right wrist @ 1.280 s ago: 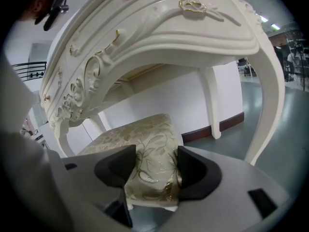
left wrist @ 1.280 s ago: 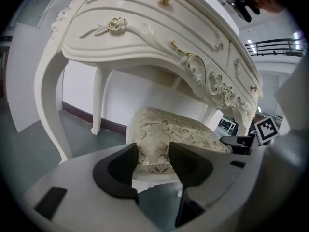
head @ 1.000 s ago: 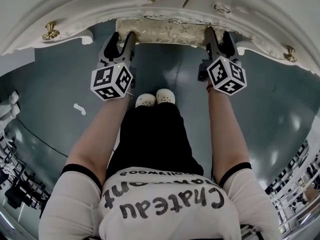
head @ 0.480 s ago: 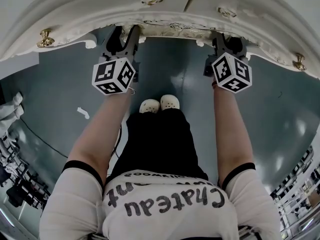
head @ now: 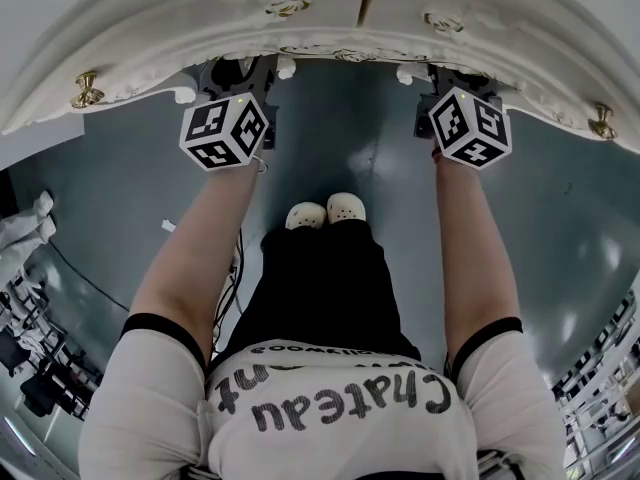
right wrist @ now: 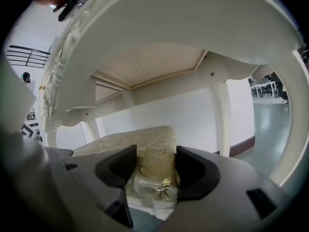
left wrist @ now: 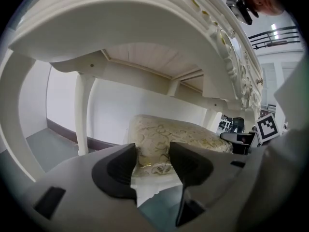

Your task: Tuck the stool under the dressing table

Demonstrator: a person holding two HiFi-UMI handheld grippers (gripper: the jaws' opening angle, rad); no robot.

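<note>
Two claws are holding on here. The left claw [left wrist: 152, 162] pinches the near edge of the cream and gold padded stool [left wrist: 183, 134]. The right claw [right wrist: 155, 166] pinches that same edge further to the right. The soft seat is squeezed between the dark jaws of each one.

The stool sits under the big white carved bench [head: 150, 38] with gold knobs. In the head view almost none of the seat shows. The front edge of the bench hides it, and hides the tips of both claws too. The left gripper view and the right gripper view both look in under the bench top, between its white legs.

So I think the job is nearly done. What may be left is one last little push, then letting go and pulling both claws back over the grey floor [head: 360, 148].
</note>
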